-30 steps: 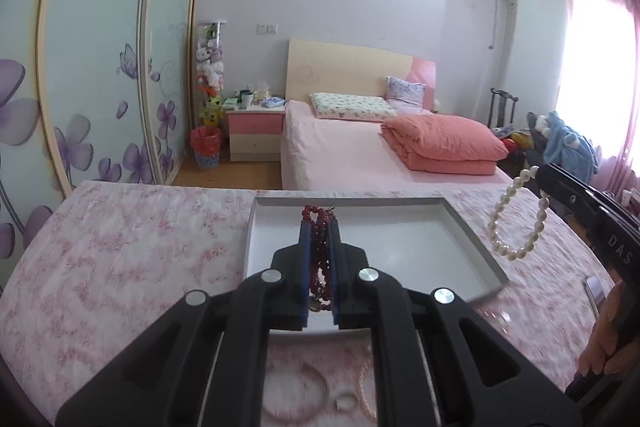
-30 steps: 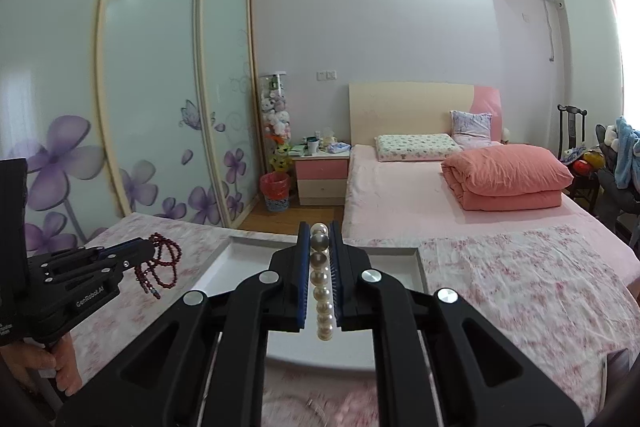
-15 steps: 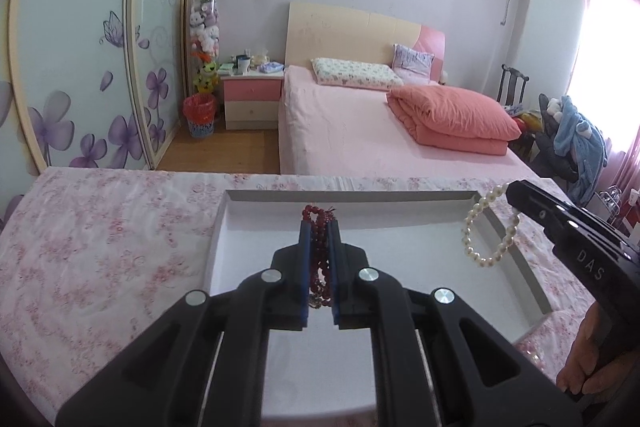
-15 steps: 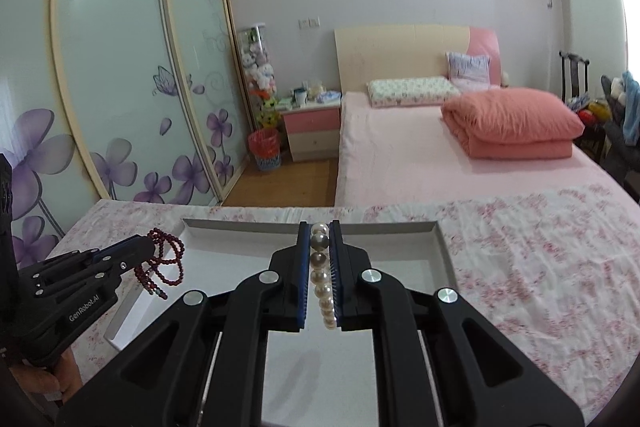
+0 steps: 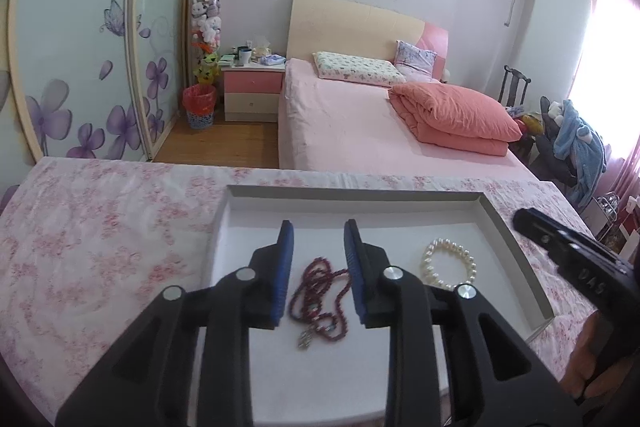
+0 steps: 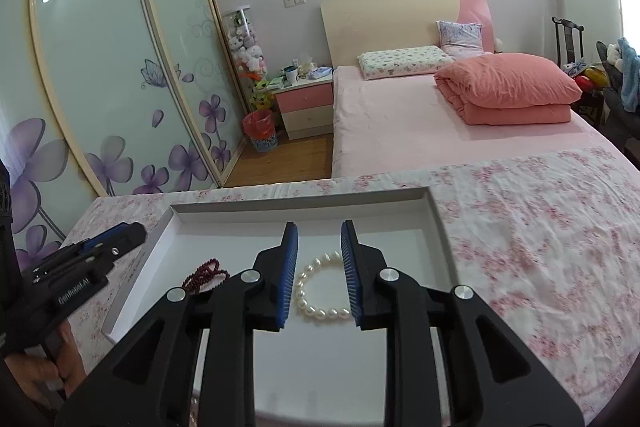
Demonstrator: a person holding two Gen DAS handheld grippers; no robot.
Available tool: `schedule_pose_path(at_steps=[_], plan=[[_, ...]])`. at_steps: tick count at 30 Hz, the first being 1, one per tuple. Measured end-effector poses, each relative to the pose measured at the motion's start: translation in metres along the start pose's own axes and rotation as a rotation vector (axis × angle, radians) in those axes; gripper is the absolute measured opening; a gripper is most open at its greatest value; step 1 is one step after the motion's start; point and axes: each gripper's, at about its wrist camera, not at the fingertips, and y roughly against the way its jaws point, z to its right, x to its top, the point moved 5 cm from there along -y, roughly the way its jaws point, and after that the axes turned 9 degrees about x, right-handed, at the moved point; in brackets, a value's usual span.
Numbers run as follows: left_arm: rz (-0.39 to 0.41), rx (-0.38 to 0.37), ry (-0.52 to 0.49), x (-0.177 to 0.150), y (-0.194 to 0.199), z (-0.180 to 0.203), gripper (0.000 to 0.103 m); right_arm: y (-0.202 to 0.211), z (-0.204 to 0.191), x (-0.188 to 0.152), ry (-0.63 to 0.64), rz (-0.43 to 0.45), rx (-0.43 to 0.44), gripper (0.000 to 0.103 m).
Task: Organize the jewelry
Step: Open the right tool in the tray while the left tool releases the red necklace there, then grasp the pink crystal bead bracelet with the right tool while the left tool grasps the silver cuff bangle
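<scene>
A dark red bead necklace (image 5: 320,297) lies on the floor of the white tray (image 5: 352,193), directly between and below the fingers of my open left gripper (image 5: 318,233). A white pearl bracelet (image 6: 320,291) lies in the same tray (image 6: 300,201), between the fingers of my open right gripper (image 6: 319,233). The pearl bracelet also shows in the left wrist view (image 5: 448,263), to the right of the necklace. The red necklace shows in the right wrist view (image 6: 206,273), at the left. Both grippers are empty.
The tray sits on a pink floral cloth (image 5: 100,239). The right gripper's body (image 5: 572,259) hangs over the tray's right edge; the left gripper's body (image 6: 80,271) over its left edge. A bed (image 5: 380,131) and wardrobe doors (image 6: 112,67) stand beyond.
Both grippers have opened and let go: the red necklace and the pearl bracelet have dropped from the jaws and now lie in the tray. Both grippers moved further over the tray.
</scene>
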Motion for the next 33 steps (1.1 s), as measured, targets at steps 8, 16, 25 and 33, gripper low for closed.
schedule_pose_path(at_steps=[8,16,25,33], plan=[[0.007,0.038,0.010,-0.027,0.043,-0.038,0.034,0.044,0.004,-0.019,0.029,0.007,-0.016,0.029],[-0.042,0.055,0.012,-0.074,0.074,-0.070,0.044,0.074,0.028,-0.062,0.019,-0.074,-0.081,0.030],[-0.102,0.045,-0.003,-0.107,0.088,-0.078,0.056,0.064,0.045,-0.109,0.012,-0.222,-0.154,0.030],[-0.139,0.041,-0.040,-0.123,0.089,-0.071,0.069,0.051,0.055,-0.124,0.012,-0.292,-0.203,0.033]])
